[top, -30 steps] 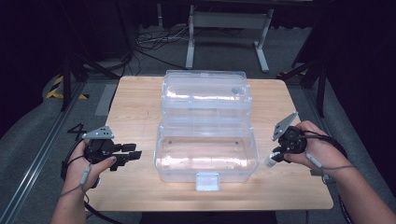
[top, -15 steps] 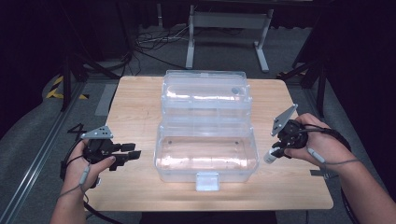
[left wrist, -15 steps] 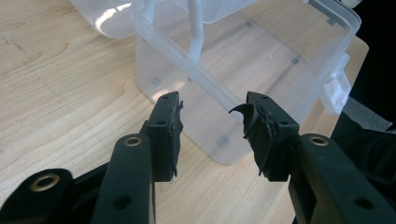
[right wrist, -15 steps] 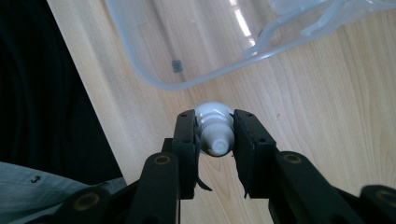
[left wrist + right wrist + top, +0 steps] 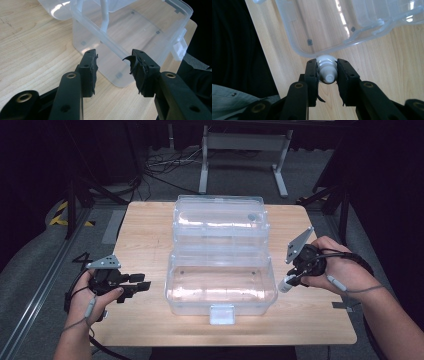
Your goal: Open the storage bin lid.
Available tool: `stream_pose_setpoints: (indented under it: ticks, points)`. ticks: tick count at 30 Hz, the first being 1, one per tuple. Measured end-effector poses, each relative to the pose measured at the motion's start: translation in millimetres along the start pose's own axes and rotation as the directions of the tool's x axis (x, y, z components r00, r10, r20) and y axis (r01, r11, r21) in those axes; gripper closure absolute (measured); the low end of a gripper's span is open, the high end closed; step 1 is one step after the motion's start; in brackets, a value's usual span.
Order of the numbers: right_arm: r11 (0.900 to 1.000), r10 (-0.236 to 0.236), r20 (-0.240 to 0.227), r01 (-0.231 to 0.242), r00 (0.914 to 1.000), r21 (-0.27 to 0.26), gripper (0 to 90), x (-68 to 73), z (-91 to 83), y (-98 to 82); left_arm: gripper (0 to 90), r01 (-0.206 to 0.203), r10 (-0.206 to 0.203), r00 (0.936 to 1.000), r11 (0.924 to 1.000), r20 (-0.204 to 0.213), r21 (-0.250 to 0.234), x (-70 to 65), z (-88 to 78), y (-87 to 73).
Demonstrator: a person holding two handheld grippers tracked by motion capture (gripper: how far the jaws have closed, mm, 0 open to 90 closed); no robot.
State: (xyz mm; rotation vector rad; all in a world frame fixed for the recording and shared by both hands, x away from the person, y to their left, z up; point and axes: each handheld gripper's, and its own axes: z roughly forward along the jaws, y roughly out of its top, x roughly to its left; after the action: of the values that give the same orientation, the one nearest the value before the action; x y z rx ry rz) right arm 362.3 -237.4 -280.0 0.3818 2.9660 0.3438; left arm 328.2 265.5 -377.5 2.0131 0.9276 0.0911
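A clear plastic box (image 5: 172, 285) stands mid-table with its lid (image 5: 220, 205) folded back behind it. At the box's right end, my right gripper (image 5: 289, 282) is shut on a small white bottle (image 5: 286, 285), held above the wood. The right gripper view looks down on the bottle (image 5: 327, 70) pinched between the pads of my right gripper (image 5: 327, 65), just outside the box's rounded corner (image 5: 299, 50). To the left of the box, my left gripper (image 5: 145, 283) points at it, open and holding nothing. In the left gripper view the left gripper (image 5: 113, 60) faces the box's near wall (image 5: 110, 62).
The box has a latch tab (image 5: 222, 314) at its front edge and looks bare inside. The wooden table (image 5: 145, 235) ends close to both hands; beyond it are dark floor, cables and a metal stand (image 5: 245, 150).
My right hand has lifted a little with the white bottle still gripped, staying by the box's right end. The left hand and the box have not moved.
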Motion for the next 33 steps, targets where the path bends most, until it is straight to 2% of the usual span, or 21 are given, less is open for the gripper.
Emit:
stream_pose_setpoints:
  ticks: [20,33]
  points:
    - [0.996,-0.084,-0.022,0.084,0.9962,-0.003,71.9,6.9,6.9,28.3,56.8,-0.001,0.001,1.0,1.0,0.003,0.0,0.5,-0.7,0.0]
    - [0.993,-0.119,-0.044,0.12,0.9919,0.02,71.9,6.6,23.6,37.9,56.9,0.0,0.0,1.0,1.0,0.003,-0.001,0.3,-1.1,0.0]
